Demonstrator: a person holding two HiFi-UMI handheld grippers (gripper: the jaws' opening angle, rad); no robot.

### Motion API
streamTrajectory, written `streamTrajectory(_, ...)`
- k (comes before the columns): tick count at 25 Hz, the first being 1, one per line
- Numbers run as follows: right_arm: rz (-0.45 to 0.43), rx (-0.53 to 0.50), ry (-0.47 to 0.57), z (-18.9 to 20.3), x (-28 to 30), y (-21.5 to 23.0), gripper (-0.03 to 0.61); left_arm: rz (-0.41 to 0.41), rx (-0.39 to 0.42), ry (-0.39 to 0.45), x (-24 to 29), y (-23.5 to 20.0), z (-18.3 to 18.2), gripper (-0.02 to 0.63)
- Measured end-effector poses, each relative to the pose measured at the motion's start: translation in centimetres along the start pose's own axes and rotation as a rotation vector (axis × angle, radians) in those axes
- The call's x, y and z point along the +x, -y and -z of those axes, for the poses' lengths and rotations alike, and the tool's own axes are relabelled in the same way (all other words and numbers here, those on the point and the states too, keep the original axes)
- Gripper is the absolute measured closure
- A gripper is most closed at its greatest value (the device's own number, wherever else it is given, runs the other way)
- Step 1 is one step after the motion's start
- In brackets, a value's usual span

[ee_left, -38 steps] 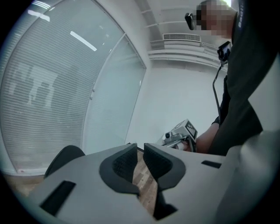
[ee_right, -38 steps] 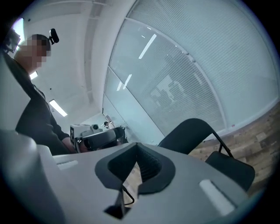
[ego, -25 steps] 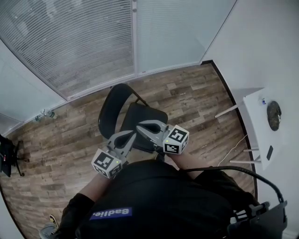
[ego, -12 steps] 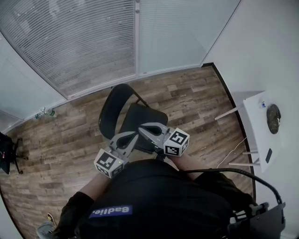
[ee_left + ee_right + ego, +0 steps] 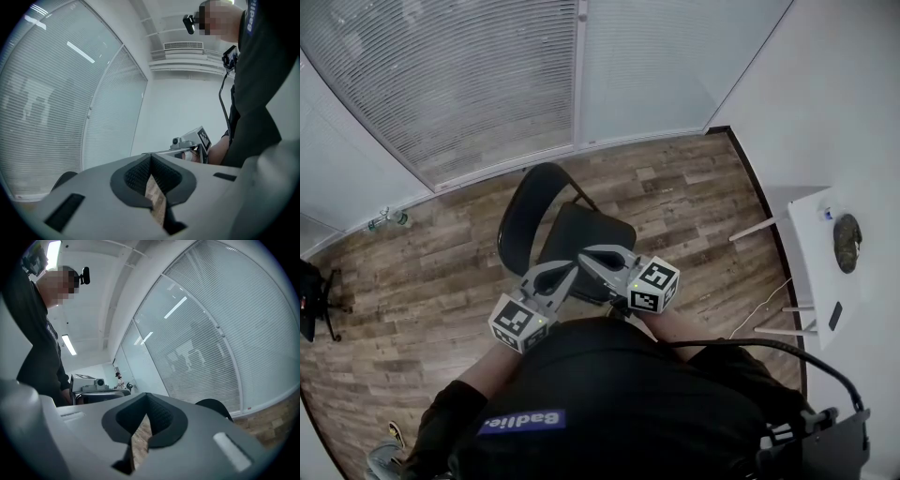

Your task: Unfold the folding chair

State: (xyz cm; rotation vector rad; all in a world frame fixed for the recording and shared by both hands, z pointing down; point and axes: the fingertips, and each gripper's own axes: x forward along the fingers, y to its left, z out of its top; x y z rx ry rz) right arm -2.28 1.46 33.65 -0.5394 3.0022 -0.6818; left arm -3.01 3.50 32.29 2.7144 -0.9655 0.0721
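In the head view a black folding chair (image 5: 581, 234) stands on the wood floor with its seat down and its round backrest (image 5: 523, 211) toward the glass wall. I hold both grippers close to my body, above the seat's near edge. The left gripper (image 5: 571, 269) is shut with nothing in it. The right gripper (image 5: 584, 255) is shut and empty too, its tip beside the left one. The left gripper view has shut pads (image 5: 140, 173) and the right gripper (image 5: 192, 143) beyond. The right gripper view shows shut pads (image 5: 159, 416) and the backrest (image 5: 213, 406) behind.
A white table (image 5: 817, 272) stands at the right wall with a dark object (image 5: 847, 242) and a small dark device (image 5: 835, 315) on it. Glass walls with blinds (image 5: 469, 84) close the far side. A black stand (image 5: 309, 305) is at the left edge.
Both grippers hold still and stay shut. Only the head view has drifted slightly.
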Motion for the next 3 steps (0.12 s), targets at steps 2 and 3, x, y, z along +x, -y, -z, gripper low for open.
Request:
streamTrajectory(2,0.000,0.003,0.000,0.03,0.08,0.08,0.577,-0.001,0.001,-0.002,0.04,-0.12,0.02,0.609)
streamTrajectory(3,0.000,0.004,0.000,0.04,0.14,0.10,0.577,-0.001,0.002,-0.003,0.05,-0.18,0.02,0.609)
